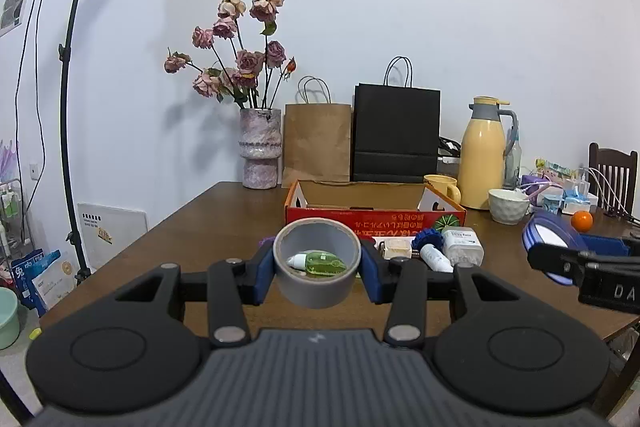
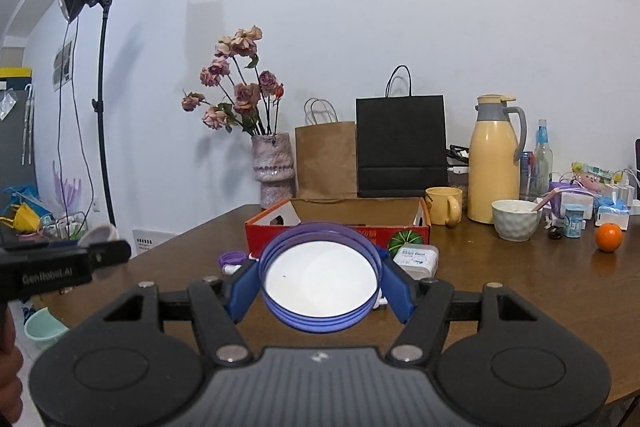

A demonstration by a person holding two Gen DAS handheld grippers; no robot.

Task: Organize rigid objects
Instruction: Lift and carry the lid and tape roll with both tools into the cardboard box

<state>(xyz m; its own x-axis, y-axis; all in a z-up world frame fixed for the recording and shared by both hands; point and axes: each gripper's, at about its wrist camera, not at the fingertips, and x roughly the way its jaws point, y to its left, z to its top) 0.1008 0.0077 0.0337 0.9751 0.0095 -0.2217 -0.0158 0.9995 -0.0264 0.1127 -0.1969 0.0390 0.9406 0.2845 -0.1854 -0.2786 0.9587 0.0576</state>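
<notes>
My left gripper (image 1: 317,269) is shut on a roll of grey tape (image 1: 316,287), held above the brown table with its hole facing me. Through the hole I see a small green bottle (image 1: 320,263) lying on the table. My right gripper (image 2: 320,285) is shut on a round blue-rimmed lid with a white face (image 2: 320,277); the same lid (image 1: 554,235) shows at the right of the left wrist view. Behind both stands an open red cardboard box (image 1: 374,217), also seen as the red cardboard box (image 2: 340,227). Small white containers (image 1: 462,247), a blue ribbed piece (image 1: 428,239) and a white tube (image 1: 436,259) lie before the box.
Along the wall stand a vase of dried roses (image 1: 260,147), a brown bag (image 1: 318,143), a black bag (image 1: 396,131) and a yellow thermos (image 1: 484,155). A yellow mug (image 2: 444,211), white bowl (image 2: 516,219) and orange (image 2: 609,237) sit right. A light stand (image 2: 102,107) rises left.
</notes>
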